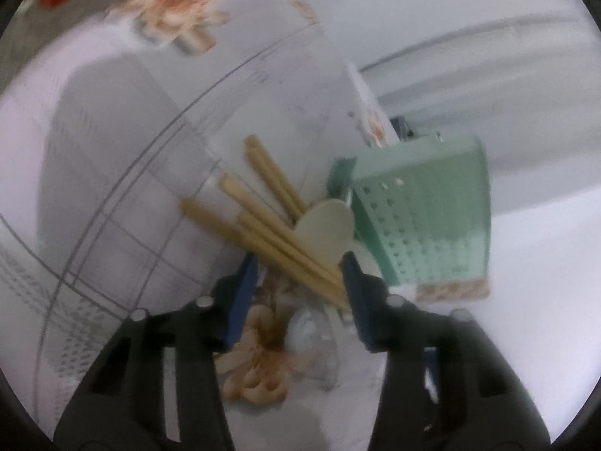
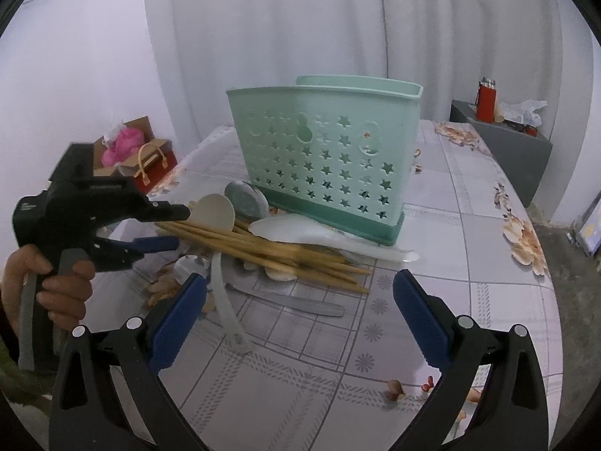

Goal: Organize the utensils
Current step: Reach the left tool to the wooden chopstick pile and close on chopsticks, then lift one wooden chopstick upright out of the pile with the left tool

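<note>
Chopsticks [image 2: 278,253], tan wood, lie heaped beside pale spoons; both grippers' fingers spread wide.

Left view steep, close; right view low, level; both share chopsticks [image 1: 270,233] [image 2: 285,251].

Mint-green holder [image 2: 323,158], star cutouts; tan chopsticks [image 2: 278,251]; white tablecloth [image 2: 469,263], grey grid, orange flowers; red flask [image 2: 485,100].
</note>
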Demonstrator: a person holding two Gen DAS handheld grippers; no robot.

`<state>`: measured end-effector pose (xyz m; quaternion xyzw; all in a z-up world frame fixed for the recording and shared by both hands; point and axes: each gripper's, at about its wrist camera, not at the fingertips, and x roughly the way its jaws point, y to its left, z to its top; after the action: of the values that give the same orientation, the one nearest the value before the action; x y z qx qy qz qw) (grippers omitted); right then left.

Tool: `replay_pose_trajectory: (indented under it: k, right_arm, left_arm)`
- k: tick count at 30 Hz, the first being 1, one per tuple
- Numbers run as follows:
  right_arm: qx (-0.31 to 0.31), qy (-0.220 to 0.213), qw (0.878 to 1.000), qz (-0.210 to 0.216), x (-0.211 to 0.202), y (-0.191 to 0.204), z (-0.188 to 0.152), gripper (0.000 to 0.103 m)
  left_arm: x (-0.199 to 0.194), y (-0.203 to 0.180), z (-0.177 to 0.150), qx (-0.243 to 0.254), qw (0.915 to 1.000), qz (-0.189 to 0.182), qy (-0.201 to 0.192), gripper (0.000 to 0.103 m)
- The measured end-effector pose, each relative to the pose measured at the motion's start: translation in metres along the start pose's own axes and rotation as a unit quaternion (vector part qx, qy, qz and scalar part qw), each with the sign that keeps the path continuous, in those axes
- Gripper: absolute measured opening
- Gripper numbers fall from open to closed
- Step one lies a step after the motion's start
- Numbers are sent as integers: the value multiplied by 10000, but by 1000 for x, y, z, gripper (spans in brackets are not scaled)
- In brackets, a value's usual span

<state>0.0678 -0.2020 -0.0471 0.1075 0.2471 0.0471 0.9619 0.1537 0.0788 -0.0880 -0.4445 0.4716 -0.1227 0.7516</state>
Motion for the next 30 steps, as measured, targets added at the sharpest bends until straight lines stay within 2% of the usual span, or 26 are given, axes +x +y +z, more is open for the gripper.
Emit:
replay_pose_trajectory:
  k: [1,3,5,8,13,25,30]
  right_arm:
    - [19,1,10000,8,0,-1,1,97]
    - [57,-30,10000,12,-3,-2,2,97]
    - [52,-66,10000,-19,-7,-3,2,97]
    - [65,-81,9999,-72,-10,-4,2,97]
    - [116,-77,9999,-77,-14,-4,2,97]
    - [117,-65,9999,-91,-22,9,1,97]
    - [53,-14,9999,-129,-24,15,-1,97]
  left_arm:
    - [3,5,2,-231,9997,-69,1,33]
    - [5,7,2,-363,9993,-92,-25,29]
    - [6,7,0,-409,9991,-72,-75,17]
    - [0,7,-5,-356,9992,-156,-123,9]
    - [-19,7,-13,-178,9990,-294,-286,9]
    - [-42,12,-44,228,9986,-464,-133,10]
    - [-46,15,-59,682,9976,-97,-2,9]
